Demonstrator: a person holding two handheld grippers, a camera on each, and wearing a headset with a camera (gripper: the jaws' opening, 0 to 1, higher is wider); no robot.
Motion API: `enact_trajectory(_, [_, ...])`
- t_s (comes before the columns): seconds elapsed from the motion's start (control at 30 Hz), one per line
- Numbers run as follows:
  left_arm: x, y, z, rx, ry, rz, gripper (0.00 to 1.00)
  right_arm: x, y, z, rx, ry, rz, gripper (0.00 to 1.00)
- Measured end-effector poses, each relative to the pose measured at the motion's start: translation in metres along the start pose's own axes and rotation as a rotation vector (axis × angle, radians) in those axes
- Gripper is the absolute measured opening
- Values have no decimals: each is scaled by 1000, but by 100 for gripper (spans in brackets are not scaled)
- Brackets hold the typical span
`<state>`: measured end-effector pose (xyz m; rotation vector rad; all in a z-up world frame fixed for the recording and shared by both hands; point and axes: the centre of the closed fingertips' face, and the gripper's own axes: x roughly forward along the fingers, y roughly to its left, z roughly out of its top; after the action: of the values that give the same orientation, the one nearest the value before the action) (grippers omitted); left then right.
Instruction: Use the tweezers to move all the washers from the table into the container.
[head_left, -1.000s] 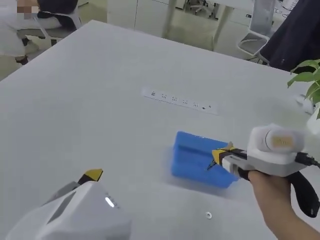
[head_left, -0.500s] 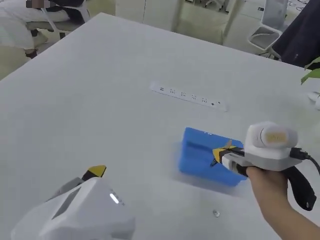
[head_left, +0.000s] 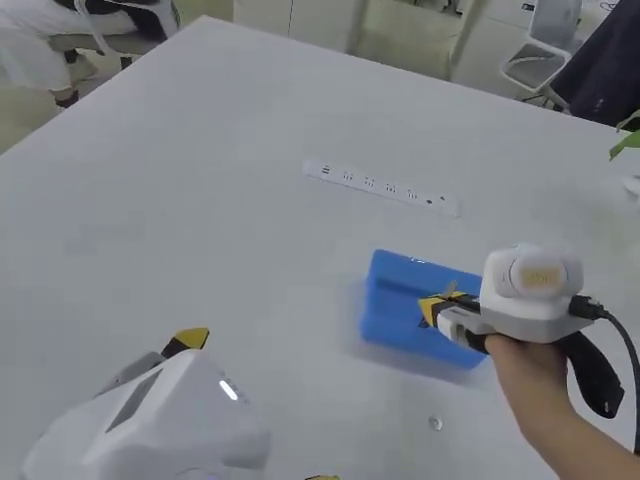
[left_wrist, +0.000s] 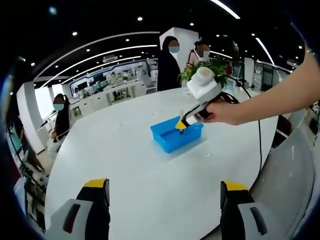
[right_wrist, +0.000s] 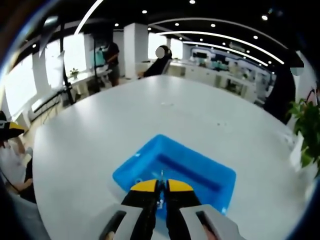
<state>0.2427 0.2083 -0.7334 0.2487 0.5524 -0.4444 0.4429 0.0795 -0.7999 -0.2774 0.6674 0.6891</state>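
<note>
Right hand (head_left: 522, 368) comes in from lower right, its right gripper (right_wrist: 161, 186) over the blue container (head_left: 388, 325), jaws pinched on what look like thin tweezers (right_wrist: 161, 176); left gripper (left_wrist: 165, 186) sits low, jaws spread wide; one washer (head_left: 435, 423) lies on the table (head_left: 200, 200) near the container.

The right gripper (head_left: 432, 305), at 4 o'clock in the head view, has a white-grey housing with a rounded cap that bears a pale orange oval. Beneath it is a black grip, and its black jaws are capped in yellow. A black cable (head_left: 603, 322) loops from its rear. The left gripper (left_wrist: 164, 186), at 7 o'clock in the head view, is a bulky white-grey shell with one small lit white light (head_left: 228, 392). Its grey jaws have black inner faces and yellow tips.
</note>
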Motion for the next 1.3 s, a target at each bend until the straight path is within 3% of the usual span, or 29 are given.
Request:
enact_trajectory(0.3, [-3,-2,4,19,-9,-2,94,-12,-3,0,-1,-11,-22,3])
enact_trajectory(0.43, [-4,-4,6,33,-12,-8,94,-31,-9,9,6,-58,-47,3])
enact_trajectory(0.53, [-4,-5,8,40,-19,-11,94,-51,-13,22,37,-121,-66,3])
enact_trajectory(0.8, [-7,-4,11,43,-31,-4,93,-93,-2,29,37,-174,-58,3])
enact_trajectory(1.03, [-8,-2,12,36,-37,1,93,-110,10,10,68,-166,-37,3])
enact_trajectory(1.3, [-8,-2,11,40,-34,2,93,-104,22,-17,111,-124,-18,3])
